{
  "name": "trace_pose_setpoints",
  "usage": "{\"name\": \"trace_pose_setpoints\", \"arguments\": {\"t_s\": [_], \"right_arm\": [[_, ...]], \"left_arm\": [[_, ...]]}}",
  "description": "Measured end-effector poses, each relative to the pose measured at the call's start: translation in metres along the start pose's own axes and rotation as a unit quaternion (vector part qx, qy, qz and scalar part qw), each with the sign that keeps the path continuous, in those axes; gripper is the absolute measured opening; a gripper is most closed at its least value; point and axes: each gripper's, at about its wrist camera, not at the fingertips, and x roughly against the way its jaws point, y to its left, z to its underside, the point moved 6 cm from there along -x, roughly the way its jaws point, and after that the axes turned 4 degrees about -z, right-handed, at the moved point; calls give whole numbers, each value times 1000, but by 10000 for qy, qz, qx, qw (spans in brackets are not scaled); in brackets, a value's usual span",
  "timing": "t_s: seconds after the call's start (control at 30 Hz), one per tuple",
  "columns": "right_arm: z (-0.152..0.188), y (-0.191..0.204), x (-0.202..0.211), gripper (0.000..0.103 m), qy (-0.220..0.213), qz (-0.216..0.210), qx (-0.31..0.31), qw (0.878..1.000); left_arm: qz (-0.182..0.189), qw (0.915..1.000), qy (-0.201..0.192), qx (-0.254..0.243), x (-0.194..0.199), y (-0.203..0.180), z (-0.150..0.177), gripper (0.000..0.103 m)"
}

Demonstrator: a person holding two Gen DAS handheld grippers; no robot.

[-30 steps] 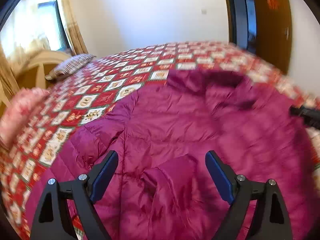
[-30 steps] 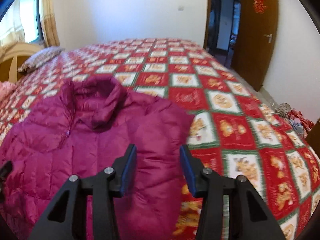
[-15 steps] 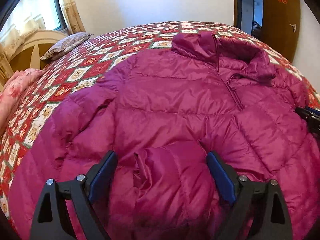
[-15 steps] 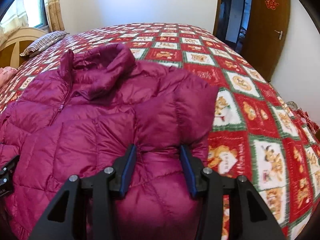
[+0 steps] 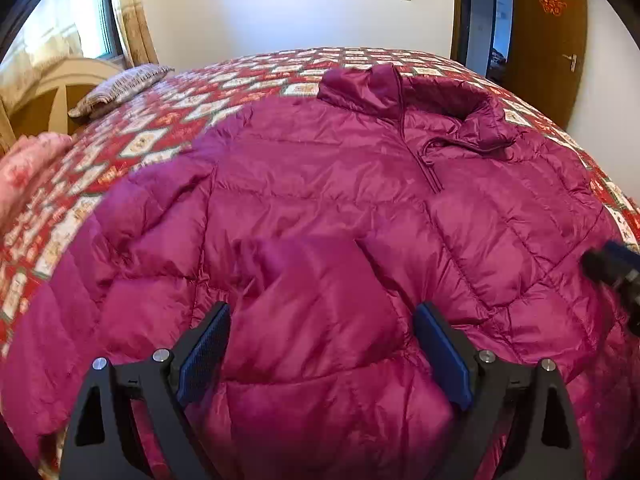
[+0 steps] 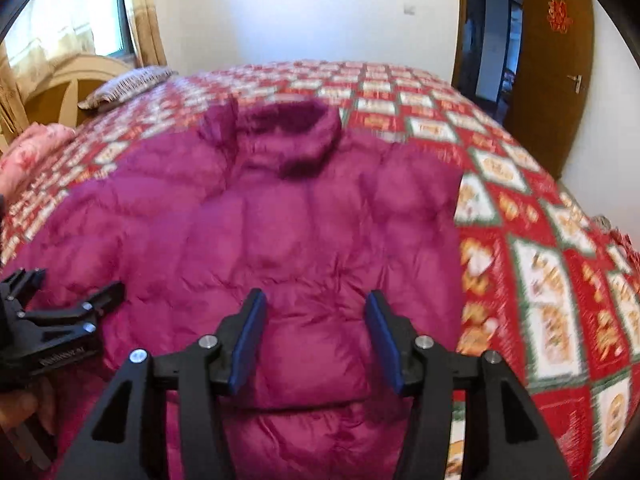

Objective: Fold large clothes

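While both gape, jacket [image 5: 320, 208] lies beneath left hand-held gripper [image 5: 322, 354].

Daylight enters through the window [image 5: 90, 8] at left; right wrist view motion-blurred, edges fisheye-bent and vignetted.

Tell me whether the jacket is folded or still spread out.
Mostly spread: the magenta jacket lies flat on the quilt, collar away from the cameras, with only one sleeve folded across its front.

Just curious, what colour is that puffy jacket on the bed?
Magenta-purple, quilted all over; the jacket shows best in the left wrist view.
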Motion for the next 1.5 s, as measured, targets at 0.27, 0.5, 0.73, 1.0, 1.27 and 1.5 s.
{"name": "trace_pose_setpoints", "arguments": {"t_s": [0.27, 0.5, 0.73, 1.0, 1.27, 1.5], "right_arm": [[5, -4, -11, 56, 123, 76, 0, 9999], [4, 3, -18, 57, 182, 363, 213, 9989], [5, 5, -19, 57, 210, 476, 309, 9982], [5, 8, -21, 57, 226, 612, 415, 9970], [4, 2, 16, 78, -161, 443, 150, 9988], [15, 25, 52, 78, -397, 73, 96, 9991]], "left_arm": [[108, 9998, 122, 66, -9, 0, 2, 95], [45, 9999, 113, 21, -10, -1, 2, 97], [13, 9999, 112, 0, -10, -2, 2, 98], [-7, 9999, 141, -20, -11, -2, 2, 99], [282, 9986, -155, 417, 50, 53, -10, 98], [-862, 9911, -41, 1018, 85, 211, 36, 98]]}}
